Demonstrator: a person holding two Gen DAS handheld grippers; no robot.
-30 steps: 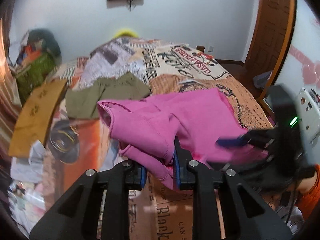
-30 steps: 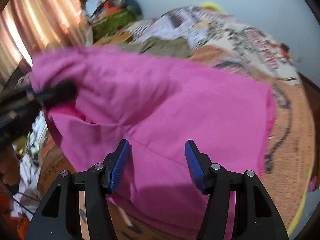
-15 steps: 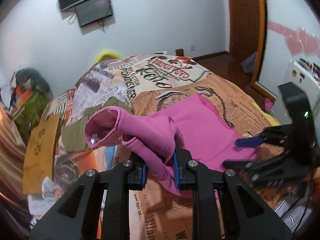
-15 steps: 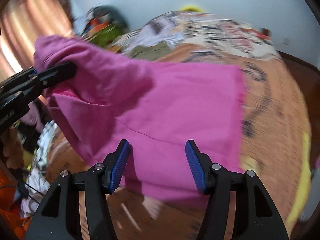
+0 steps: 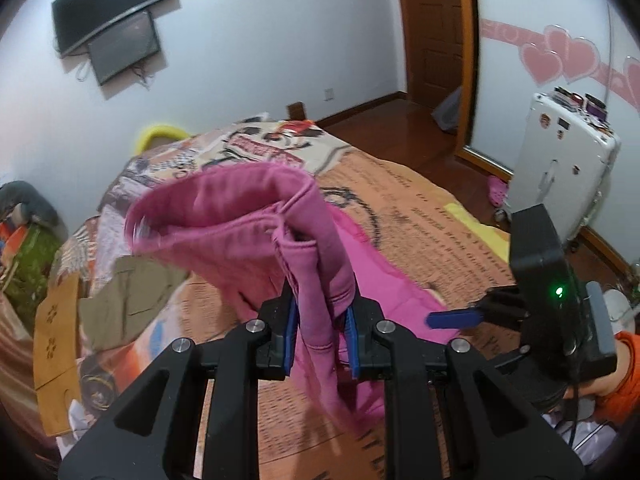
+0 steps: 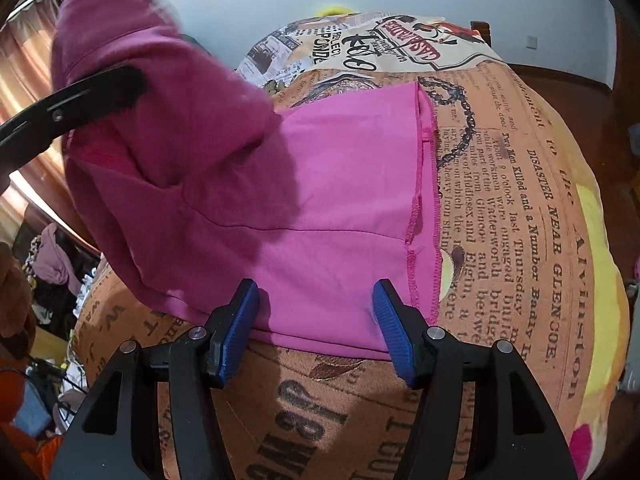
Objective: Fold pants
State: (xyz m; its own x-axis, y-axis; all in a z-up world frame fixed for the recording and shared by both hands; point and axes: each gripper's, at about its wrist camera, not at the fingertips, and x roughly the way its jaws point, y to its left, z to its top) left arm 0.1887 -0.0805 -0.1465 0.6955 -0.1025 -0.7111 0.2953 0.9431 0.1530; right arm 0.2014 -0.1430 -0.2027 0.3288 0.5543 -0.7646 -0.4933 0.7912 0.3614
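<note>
Nearest the left wrist camera, the left tongs (image 5: 320, 330) are pinching a bunched band of the soft pink fabric pants (image 5: 256, 232). The blue pads press the cloth from both sides, and the gathered end stands up above the jaws while a loose tail droops below. The grip appears placed on a thick hemmed edge, judged so that several layers travel together when the end is carried over.

In the right wrist view, the right tongs (image 6: 314, 326) are spread, with nothing between the blue pads (image 6: 240, 330). They hover at the near edge of the flat part of the pants. This position is judged as readiness to pin or smooth the lower layer while the other end is laid across it.

Beyond both tongs, the remainder of the pants lies flat on the bed under its newspaper-print orange bedspread (image 6: 520, 240), stitched hem toward the right. The raised portion hangs over the left part of the flat portion, so the fold is judged under way and not yet laid.

Farther off, a folded olive garment (image 5: 128, 304) rests on the bed, apart from the pants. Against the white wall hang 2 dark screens (image 5: 116, 28).
</note>
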